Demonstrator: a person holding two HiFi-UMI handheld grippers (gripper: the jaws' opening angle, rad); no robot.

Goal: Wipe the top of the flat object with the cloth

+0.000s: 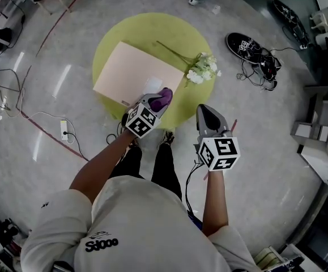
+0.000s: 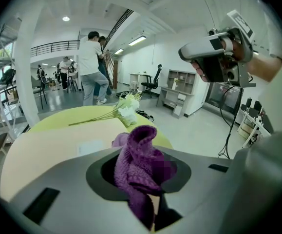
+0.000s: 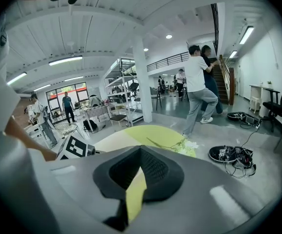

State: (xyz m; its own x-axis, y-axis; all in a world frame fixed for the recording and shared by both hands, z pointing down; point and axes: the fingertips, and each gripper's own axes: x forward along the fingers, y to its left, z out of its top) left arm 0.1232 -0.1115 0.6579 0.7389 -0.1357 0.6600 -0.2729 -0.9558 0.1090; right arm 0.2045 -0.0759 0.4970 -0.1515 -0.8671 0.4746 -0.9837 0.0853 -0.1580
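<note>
So the flat board [image 1: 132, 69] sits a bit skewed on the round yellow-green bench [image 1: 118, 33]. Its left corner comes close to the bench rim and its near edge runs just inside the rim on the person's side. Bare bench shows mostly beyond the board's far edge, plus a strip on the right, but the flowers [image 1: 202, 68] take up part of that strip. Their heads lie near the right rim and the stems angle back toward the far side of the bench.

The left gripper [image 1: 159, 98] is clamped on the purple cloth [image 1: 164, 97], which bunches up between the jaws. It's right at the board's near-right corner (can't tell if the cloth actually touches the surface). Most of the board's top spreads out open ahead and to the left of it. The only thing on it is a small pale patch [image 1: 152, 84] just beyond the cloth.

The right gripper [image 1: 203, 110] is off to the right by the bench's near rim, jaws together with nothing in them, well clear of the board.

Count: one board, one cloth, one bunch of flowers, two grippers.
</note>
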